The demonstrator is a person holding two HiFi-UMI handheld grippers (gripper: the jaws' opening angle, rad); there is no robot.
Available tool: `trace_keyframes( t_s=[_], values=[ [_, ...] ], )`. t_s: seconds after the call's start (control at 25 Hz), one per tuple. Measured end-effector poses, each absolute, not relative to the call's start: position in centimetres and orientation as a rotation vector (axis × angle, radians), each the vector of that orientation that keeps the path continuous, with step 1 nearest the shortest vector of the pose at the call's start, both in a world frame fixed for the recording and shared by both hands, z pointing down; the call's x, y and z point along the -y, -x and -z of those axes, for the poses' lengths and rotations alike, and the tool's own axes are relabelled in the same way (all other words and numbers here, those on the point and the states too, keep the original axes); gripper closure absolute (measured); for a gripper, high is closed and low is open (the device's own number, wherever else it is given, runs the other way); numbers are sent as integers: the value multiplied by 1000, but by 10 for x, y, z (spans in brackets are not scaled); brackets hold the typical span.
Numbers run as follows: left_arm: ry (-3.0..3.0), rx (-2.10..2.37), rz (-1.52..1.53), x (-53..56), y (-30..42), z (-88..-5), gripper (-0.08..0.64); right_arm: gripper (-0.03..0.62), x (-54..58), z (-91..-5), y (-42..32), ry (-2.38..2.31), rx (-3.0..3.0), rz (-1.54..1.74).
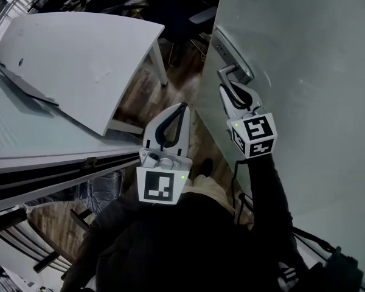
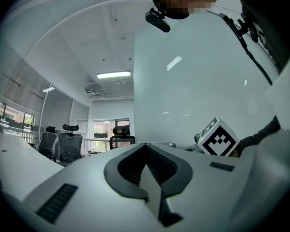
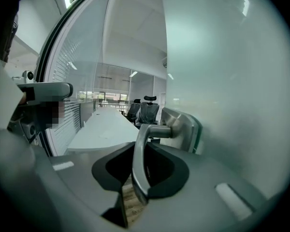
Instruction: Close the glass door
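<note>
The frosted glass door [image 1: 304,53] fills the right side of the head view. Its metal lever handle [image 1: 226,72] sticks out from a steel plate [image 1: 236,55]. My right gripper [image 1: 224,86] is shut on the handle. In the right gripper view the lever [image 3: 139,166] runs down between the dark pads, out from the plate [image 3: 184,127] on the door [image 3: 222,66]. My left gripper [image 1: 183,107] hangs left of the door over the floor, shut and empty. The left gripper view shows the left gripper [image 2: 146,148] with its jaws pressed together, and the door [image 2: 193,81] beyond them.
A white desk [image 1: 79,59] stands at the upper left, over a wooden floor [image 1: 140,96]. A dark frame rail [image 1: 48,172] crosses the lower left. Office chairs [image 2: 62,143] stand far back. The person's dark jacket [image 1: 188,242] fills the bottom.
</note>
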State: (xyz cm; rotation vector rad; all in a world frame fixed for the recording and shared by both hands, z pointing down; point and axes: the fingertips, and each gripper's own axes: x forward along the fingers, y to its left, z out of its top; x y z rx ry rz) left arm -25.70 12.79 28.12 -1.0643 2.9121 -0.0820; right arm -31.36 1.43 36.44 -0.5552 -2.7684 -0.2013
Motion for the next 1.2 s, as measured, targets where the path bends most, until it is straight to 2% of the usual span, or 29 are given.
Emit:
trace_keyframes(
  t_s=[0.76,1.2],
  values=[
    [608,-3079,117,-234,140,-284,563,534,-141,-359,230,854,2705,228],
    [619,-3048,65,-295,116,-288,563,532,-201,-367,184,957,2681,237]
  ],
)
